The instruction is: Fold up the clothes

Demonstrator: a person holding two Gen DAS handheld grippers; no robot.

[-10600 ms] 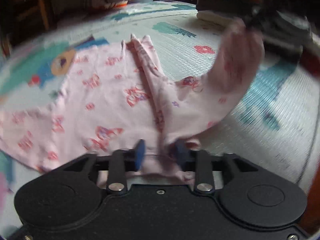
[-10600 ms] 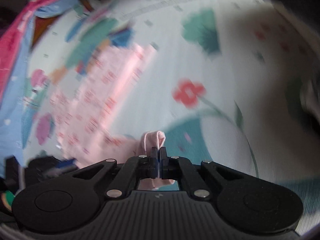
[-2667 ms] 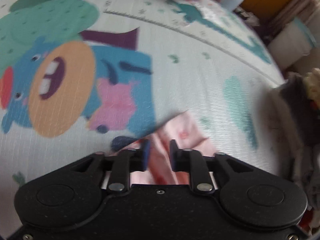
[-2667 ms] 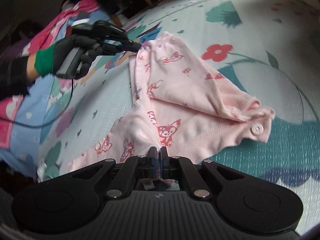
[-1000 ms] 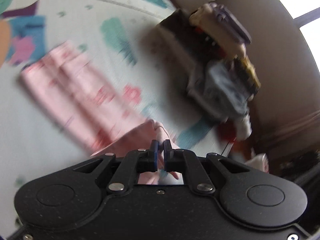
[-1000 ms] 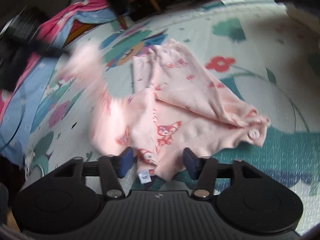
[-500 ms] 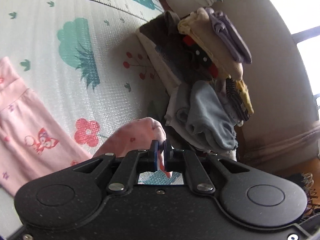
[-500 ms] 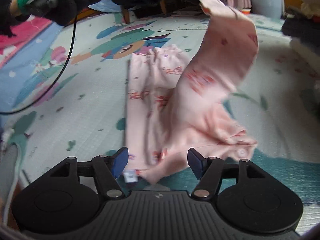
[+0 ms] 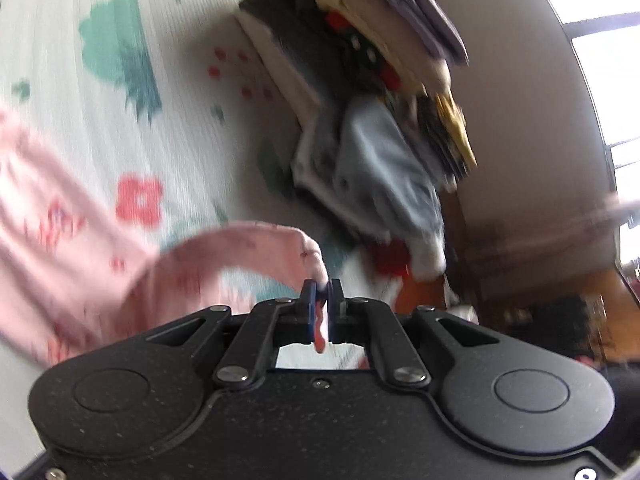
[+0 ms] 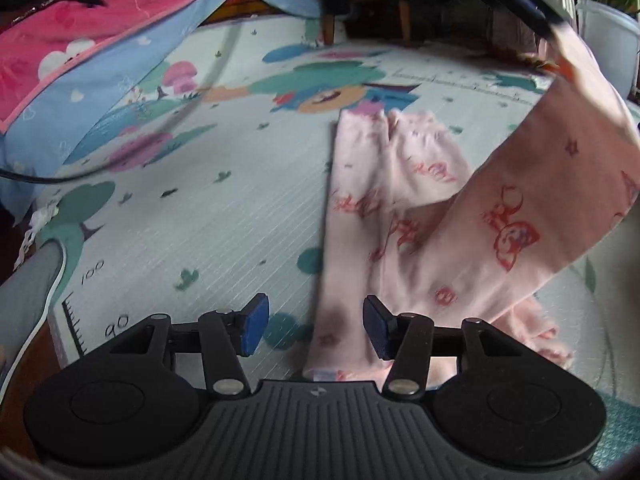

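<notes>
Garment [image 10: 376,208] lies on the mat [image 10: 208,216], one end lifted, pinched in the left gripper [image 9: 322,304]. Right gripper [image 10: 316,330] gapes wide over its near edge. Only the left view shows the clothes stack [image 9: 384,112].

On the play mat [image 10: 224,216], along its near-left edge in the right wrist view, we read the handwritten-style numbers "100" [image 10: 93,272] and "90" [image 10: 117,323], printed beside the tick marks of a height-ruler scale [image 10: 76,326]. A second ruler strip [image 10: 460,84] ran across the far part of the mat, but its figures were too small for us to read. We found no legible text in the blurred left wrist view, and no readable brand on the small tag [image 10: 320,374] of the pink garment [image 10: 380,220].
</notes>
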